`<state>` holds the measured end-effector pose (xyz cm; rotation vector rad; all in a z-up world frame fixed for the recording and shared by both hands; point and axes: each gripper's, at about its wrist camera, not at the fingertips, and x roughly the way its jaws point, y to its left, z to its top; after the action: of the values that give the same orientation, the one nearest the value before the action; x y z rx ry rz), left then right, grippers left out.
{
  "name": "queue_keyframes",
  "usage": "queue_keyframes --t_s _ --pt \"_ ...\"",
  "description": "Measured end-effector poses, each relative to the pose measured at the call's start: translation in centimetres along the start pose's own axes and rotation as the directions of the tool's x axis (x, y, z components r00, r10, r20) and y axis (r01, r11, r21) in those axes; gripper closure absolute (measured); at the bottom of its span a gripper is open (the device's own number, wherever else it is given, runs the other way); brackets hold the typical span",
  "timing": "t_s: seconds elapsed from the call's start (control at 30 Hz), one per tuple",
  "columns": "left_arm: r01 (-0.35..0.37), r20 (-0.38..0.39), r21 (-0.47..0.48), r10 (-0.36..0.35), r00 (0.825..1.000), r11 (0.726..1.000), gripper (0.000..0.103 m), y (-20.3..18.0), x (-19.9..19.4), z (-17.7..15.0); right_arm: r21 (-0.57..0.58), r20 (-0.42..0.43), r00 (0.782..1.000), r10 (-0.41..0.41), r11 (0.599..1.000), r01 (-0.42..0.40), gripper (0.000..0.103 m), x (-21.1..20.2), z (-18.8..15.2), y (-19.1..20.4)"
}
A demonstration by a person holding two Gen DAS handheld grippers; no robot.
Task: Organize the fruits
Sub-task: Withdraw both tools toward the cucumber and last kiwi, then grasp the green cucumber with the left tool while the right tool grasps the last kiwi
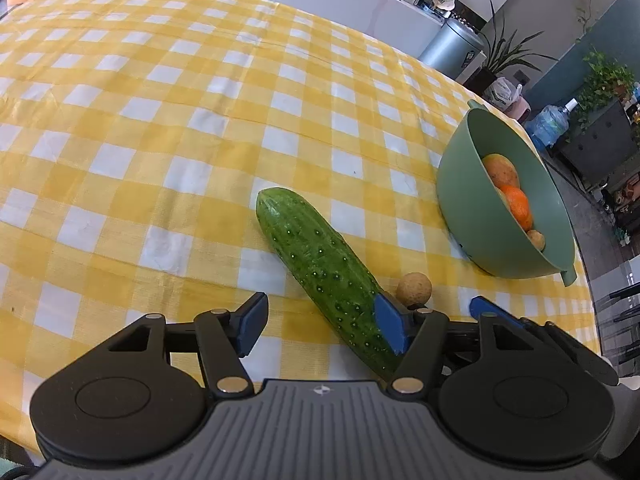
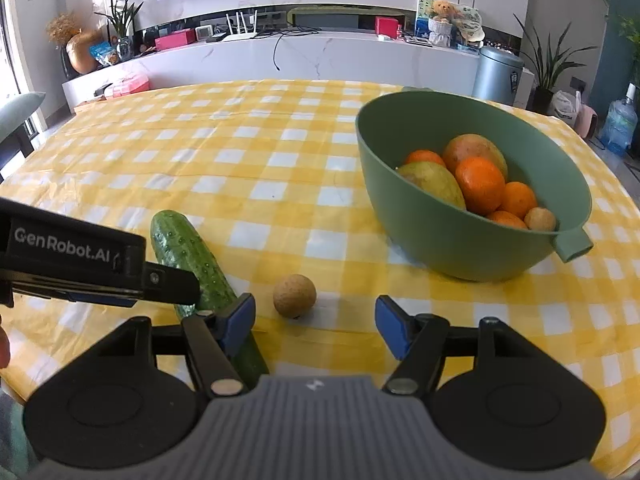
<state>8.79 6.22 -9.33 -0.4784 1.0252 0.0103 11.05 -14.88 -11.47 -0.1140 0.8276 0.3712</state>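
Reaching with both jaws open and empty: cucumber [image 1: 320, 268] slants across my left gripper [image 1: 320, 326]; beside it, the longan [image 2: 295, 295] lies ahead of my right gripper [image 2: 316, 326].

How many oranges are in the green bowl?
4 oranges show in the green bowl: one at the back left, the biggest in the middle, one to its right, one at the front. More may be hidden under the other fruit.
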Motion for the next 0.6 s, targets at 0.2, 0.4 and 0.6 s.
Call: queue_keyframes --t_s 0.2,0.4,0.6 --pt "-0.003 -0.008 -0.036 0.003 1.000 0.999 0.027 0.2 0.3 0.3 0.014 0.004 0.995 0.101 0.995 -0.101 0.044 -0.3 0.0 -0.2" --pt "-0.022 -0.014 -0.019 0.022 1.000 1.000 0.029 -0.9 1.5 0.5 -0.005 0.013 0.995 0.100 0.995 -0.100 0.043 -0.4 0.0 0.3" --pt "-0.011 0.001 0.010 0.011 1.000 1.000 0.042 -1.3 1.5 0.4 0.011 0.026 0.995 0.092 0.996 -0.093 0.043 -0.7 0.1 0.1"
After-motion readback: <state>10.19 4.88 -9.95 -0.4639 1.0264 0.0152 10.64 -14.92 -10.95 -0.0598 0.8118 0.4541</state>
